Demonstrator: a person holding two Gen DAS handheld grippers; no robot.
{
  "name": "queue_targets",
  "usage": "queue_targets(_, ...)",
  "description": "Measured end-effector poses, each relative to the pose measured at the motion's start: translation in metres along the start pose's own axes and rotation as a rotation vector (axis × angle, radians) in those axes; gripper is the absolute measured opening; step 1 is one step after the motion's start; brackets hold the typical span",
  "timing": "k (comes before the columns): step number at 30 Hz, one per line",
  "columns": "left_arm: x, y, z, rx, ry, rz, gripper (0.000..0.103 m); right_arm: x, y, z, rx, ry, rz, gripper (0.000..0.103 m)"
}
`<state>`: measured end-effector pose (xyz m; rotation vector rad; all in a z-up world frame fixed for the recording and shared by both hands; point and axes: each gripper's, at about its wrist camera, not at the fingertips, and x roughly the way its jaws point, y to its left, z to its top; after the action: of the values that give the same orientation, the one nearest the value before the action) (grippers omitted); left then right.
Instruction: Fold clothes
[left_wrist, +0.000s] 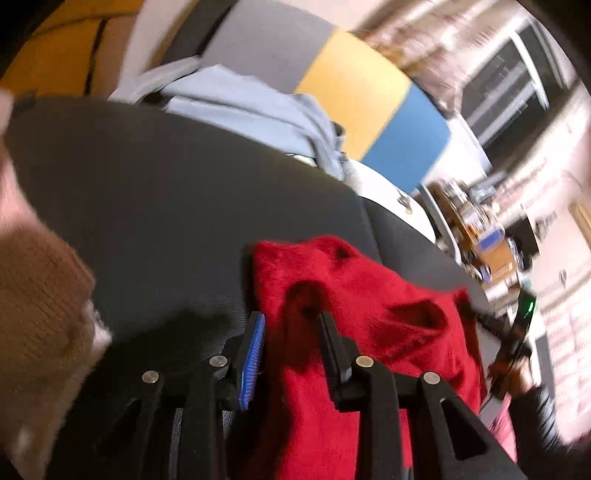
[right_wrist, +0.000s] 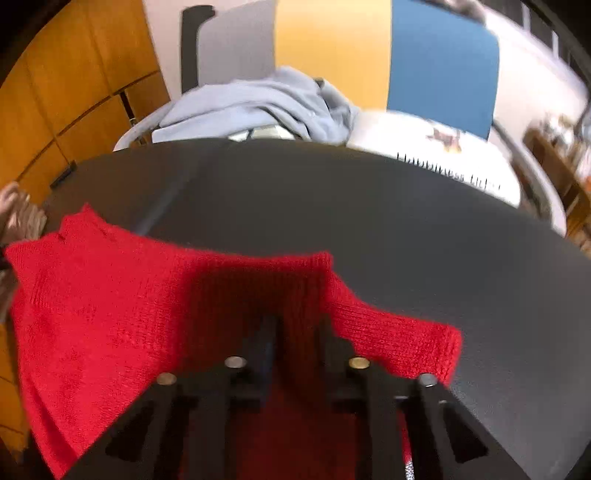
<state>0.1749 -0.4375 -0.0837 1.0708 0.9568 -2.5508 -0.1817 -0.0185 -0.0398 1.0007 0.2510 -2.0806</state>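
A red knitted sweater (left_wrist: 369, 302) lies bunched on the dark table (left_wrist: 166, 206). My left gripper (left_wrist: 291, 325) has red knit between its fingers near the sweater's left edge, with a visible gap between the jaws. In the right wrist view the red sweater (right_wrist: 110, 306) spreads to the left, with a ribbed cuff or hem (right_wrist: 439, 350) at the right. My right gripper (right_wrist: 295, 325) has a fold of the red knit between its fingers. The right gripper (left_wrist: 517, 343) also shows at the sweater's far side.
A light blue garment (right_wrist: 266, 103) is heaped at the far edge of the table, also in the left view (left_wrist: 251, 107). A brown knitted garment (left_wrist: 33, 302) lies at the left. White paper (right_wrist: 436, 147) sits at the back right. Coloured panels (right_wrist: 369, 48) stand behind.
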Motion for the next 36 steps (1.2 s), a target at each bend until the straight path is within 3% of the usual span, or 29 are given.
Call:
queue_targets(4, -0.009, -0.015, 0.001, 0.178, -0.037, 0.065, 0.032, 0.017, -0.004, 0.01, 0.02, 0.018, -0.052, 0.011)
queue_targets(11, 0.015, -0.029, 0.013, 0.357, 0.021, 0.089, 0.035, 0.04, -0.011, -0.001, 0.067, 0.058, -0.079, 0.013)
queue_targets(17, 0.064, -0.026, 0.044, 0.273, 0.128, 0.011, 0.039, 0.057, -0.014, -0.01, 0.107, 0.066, -0.067, 0.015)
queue_targets(19, 0.074, -0.03, 0.047, 0.257, 0.169, -0.055, 0.038, 0.054, -0.018, -0.012, 0.131, 0.059, -0.045, 0.016)
queue_targets(20, 0.076, -0.033, 0.047, 0.259, 0.182, -0.082, 0.036, 0.054, -0.021, -0.013, 0.144, 0.055, -0.033, 0.016)
queue_targets(22, 0.079, -0.044, 0.046, 0.298, 0.186, -0.073, 0.021, 0.051, -0.023, -0.016, 0.161, 0.05, -0.017, 0.016)
queue_targets(23, 0.08, -0.047, 0.045, 0.307, 0.182, -0.031, 0.004, 0.05, -0.023, -0.017, 0.163, 0.047, -0.014, 0.016)
queue_targets(24, 0.08, -0.048, 0.044, 0.304, 0.175, -0.001, 0.005, 0.049, -0.022, -0.018, 0.161, 0.044, -0.015, 0.016)
queue_targets(29, 0.023, -0.03, 0.026, 0.139, 0.021, -0.064, 0.004, 0.039, -0.009, -0.015, 0.062, 0.023, -0.091, 0.013)
queue_targets(32, 0.021, -0.008, 0.008, 0.089, 0.034, 0.009, 0.004, 0.031, -0.01, -0.018, 0.023, 0.019, -0.148, 0.013)
queue_targets(36, 0.03, -0.007, -0.003, 0.066, 0.04, -0.019, 0.005, 0.036, -0.017, -0.025, 0.044, 0.038, -0.157, 0.013)
